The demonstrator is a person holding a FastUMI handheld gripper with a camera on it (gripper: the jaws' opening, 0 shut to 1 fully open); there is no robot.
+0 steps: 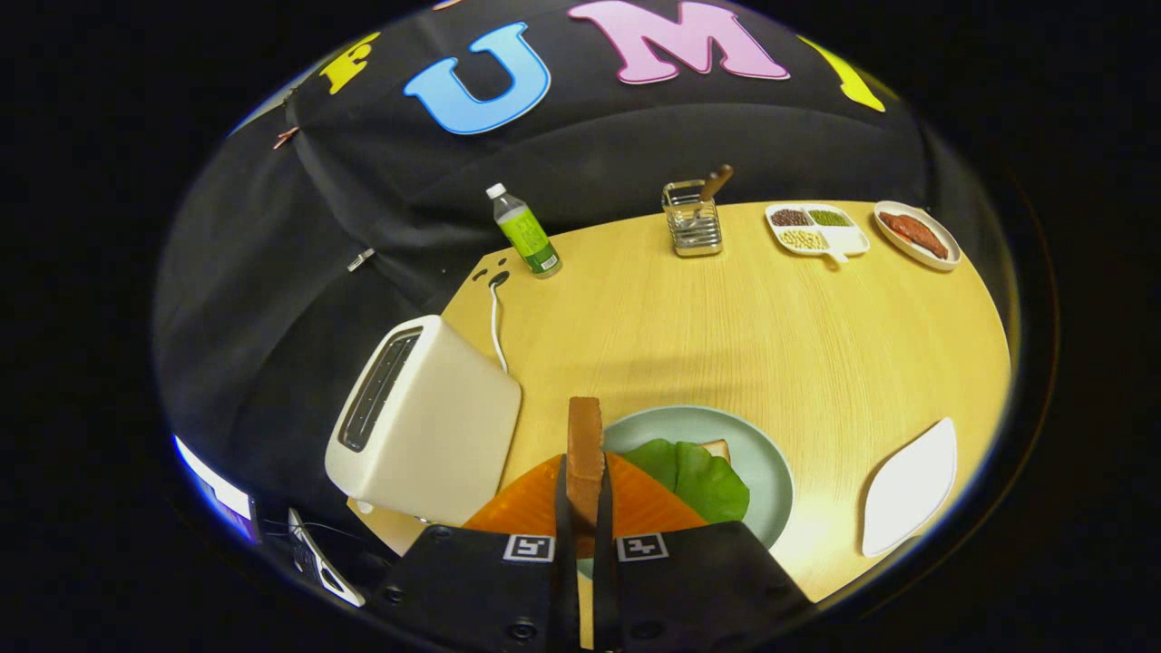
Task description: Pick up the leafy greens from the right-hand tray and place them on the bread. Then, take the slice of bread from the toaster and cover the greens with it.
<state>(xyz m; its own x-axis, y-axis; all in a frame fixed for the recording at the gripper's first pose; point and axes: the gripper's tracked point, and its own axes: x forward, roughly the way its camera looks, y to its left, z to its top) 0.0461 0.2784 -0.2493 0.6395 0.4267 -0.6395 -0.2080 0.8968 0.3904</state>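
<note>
The claw point(585, 508) grips the slice of bread point(585, 449) on edge between both fingers, beside the toaster point(426, 422) and above the plate point(766, 462). There the leafy greens point(698, 476) already lie on the lower bread point(719, 448), so the covering step seems in hand. Next, the slice needs laying flat over the greens; the white tray point(912, 490) on the worktop point(771, 336) sits bare.
</note>
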